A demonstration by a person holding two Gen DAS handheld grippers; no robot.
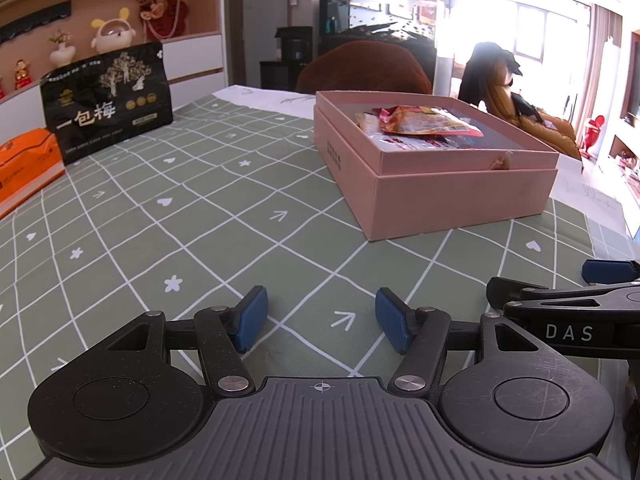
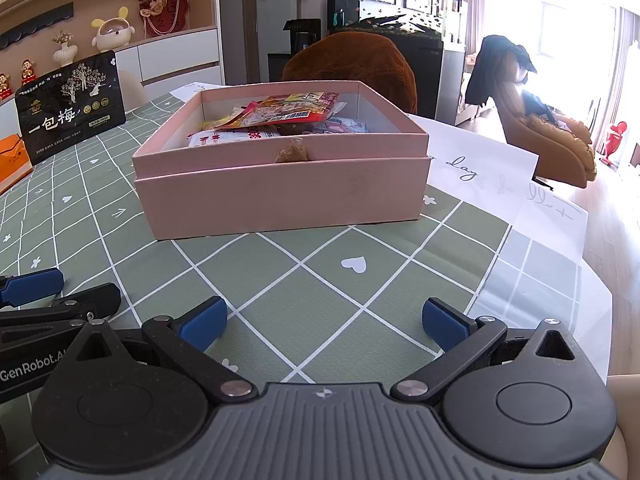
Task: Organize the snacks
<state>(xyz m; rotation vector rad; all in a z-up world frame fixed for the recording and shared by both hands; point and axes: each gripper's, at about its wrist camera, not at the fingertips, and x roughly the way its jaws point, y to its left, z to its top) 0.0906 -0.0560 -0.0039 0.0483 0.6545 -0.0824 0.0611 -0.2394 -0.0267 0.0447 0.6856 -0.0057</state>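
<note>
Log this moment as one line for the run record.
left gripper: open, empty | right gripper: open, empty | pink box: open, snack packets inside | black plum bag: upright on table

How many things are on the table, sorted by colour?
Pink: 1, the pink box with snacks inside
Black: 1, the black snack bag
Orange: 1, the orange pack
Total: 3

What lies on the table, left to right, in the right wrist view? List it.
Orange pack → black plum bag → pink box holding snacks → white paper.
</note>
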